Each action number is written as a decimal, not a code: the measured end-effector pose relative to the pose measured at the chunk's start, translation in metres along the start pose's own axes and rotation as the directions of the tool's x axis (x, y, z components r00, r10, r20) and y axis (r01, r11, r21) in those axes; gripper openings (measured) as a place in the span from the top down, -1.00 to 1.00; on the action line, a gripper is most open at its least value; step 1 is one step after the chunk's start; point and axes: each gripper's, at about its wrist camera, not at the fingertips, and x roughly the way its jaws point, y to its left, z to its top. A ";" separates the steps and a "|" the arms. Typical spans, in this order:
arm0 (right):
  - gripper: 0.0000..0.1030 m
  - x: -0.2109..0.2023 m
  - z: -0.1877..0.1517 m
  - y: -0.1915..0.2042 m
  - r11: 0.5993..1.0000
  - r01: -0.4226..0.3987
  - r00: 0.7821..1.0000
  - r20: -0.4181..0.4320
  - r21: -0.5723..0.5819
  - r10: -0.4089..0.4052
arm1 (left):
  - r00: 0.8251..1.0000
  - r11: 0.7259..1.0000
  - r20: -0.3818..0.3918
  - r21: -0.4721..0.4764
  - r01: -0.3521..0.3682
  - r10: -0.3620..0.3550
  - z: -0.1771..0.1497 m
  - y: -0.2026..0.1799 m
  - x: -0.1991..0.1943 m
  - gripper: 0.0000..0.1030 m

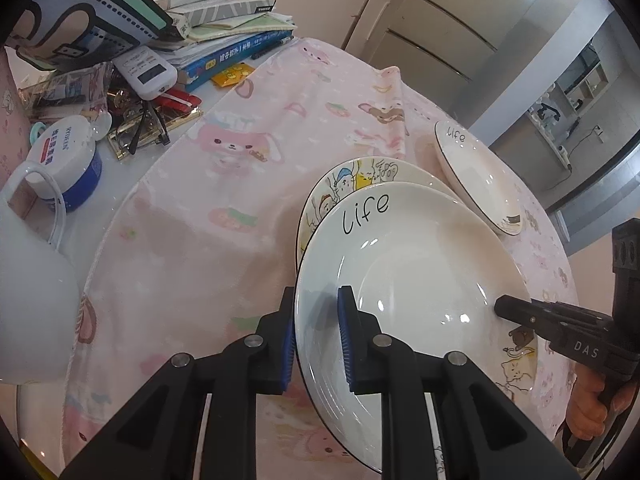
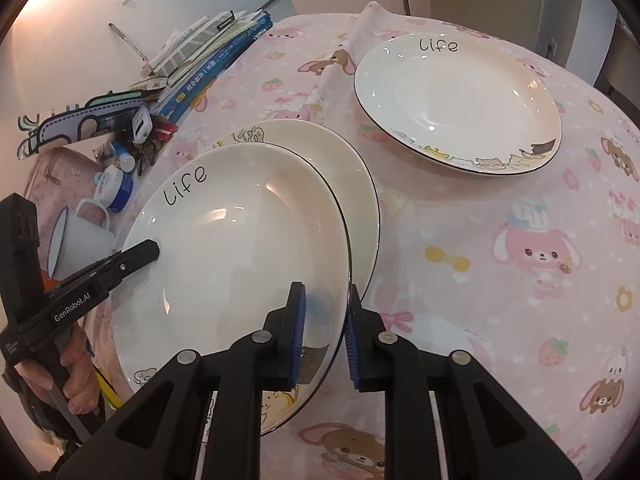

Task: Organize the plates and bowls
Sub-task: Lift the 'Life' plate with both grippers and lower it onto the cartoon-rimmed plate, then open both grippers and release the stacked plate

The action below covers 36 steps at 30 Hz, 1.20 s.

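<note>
A white plate marked "Life" [image 1: 408, 280] [image 2: 240, 248] is held at both sides over a second plate [image 1: 360, 176] [image 2: 348, 184] with cartoon drawings on its rim. Whether the two plates touch I cannot tell. My left gripper [image 1: 318, 344] is shut on the held plate's left rim, and its tip [image 2: 148, 250] shows in the right wrist view. My right gripper [image 2: 325, 336] is shut on the opposite rim, with one finger [image 1: 504, 308] lying on the plate's inner face. A third "Life" plate [image 1: 476, 176] [image 2: 456, 100] lies apart on the pink cartoon tablecloth [image 1: 240, 200] [image 2: 500, 280].
Along the table's far left are stacked books [image 1: 224, 32] [image 2: 208, 68], a remote control [image 1: 148, 70], glasses [image 1: 140, 132], a cream jar [image 1: 68, 164] [image 2: 116, 188] and a white mug [image 1: 32, 280] [image 2: 76, 244]. A fridge [image 1: 460, 20] stands beyond the table.
</note>
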 end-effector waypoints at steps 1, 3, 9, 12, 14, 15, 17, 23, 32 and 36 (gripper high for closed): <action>0.65 -0.001 0.000 0.002 1.000 0.014 1.000 0.006 -0.011 -0.014 | 1.000 1.000 -0.007 -0.002 0.001 -0.001 0.000 0.000 0.003 0.62; 0.65 -0.002 -0.001 0.005 0.999 0.044 0.999 0.023 -0.030 -0.043 | 1.000 1.000 0.000 0.005 -0.010 0.010 0.000 -0.002 0.004 0.62; 0.64 -0.003 -0.003 0.006 0.997 0.066 0.997 0.044 -0.049 -0.063 | 1.000 0.999 0.004 0.020 -0.028 0.028 0.001 -0.004 0.005 0.61; 0.62 -0.002 -0.003 0.010 0.993 0.102 0.993 0.059 -0.066 -0.098 | 0.998 0.998 0.007 0.037 -0.055 0.055 0.002 -0.008 0.007 0.59; 0.61 -0.001 -0.002 0.014 0.986 0.141 0.988 0.071 -0.087 -0.135 | 0.996 0.995 0.017 0.055 -0.088 0.087 0.003 -0.013 0.009 0.58; 0.61 0.000 -0.002 0.015 0.982 0.161 0.985 0.080 -0.095 -0.154 | 0.994 0.991 0.025 0.071 -0.110 0.108 0.003 -0.016 0.010 0.57; 0.61 0.001 -0.003 0.017 0.974 0.196 0.978 0.093 -0.114 -0.186 | 0.989 0.985 0.039 0.100 -0.143 0.140 0.003 -0.021 0.011 0.55; 0.61 0.005 -0.001 0.019 0.961 0.237 0.970 0.093 -0.140 -0.225 | 0.985 0.978 0.046 0.119 -0.174 0.169 0.008 -0.026 0.013 0.55; 0.62 0.007 -0.001 0.019 0.963 0.232 0.971 0.094 -0.137 -0.221 | 0.988 0.979 0.045 0.133 -0.154 0.150 0.010 -0.023 0.013 0.54; 0.62 0.005 0.000 0.016 0.971 0.205 0.977 0.081 -0.126 -0.195 | 0.993 0.987 0.004 0.113 -0.114 0.114 0.011 -0.016 0.011 0.50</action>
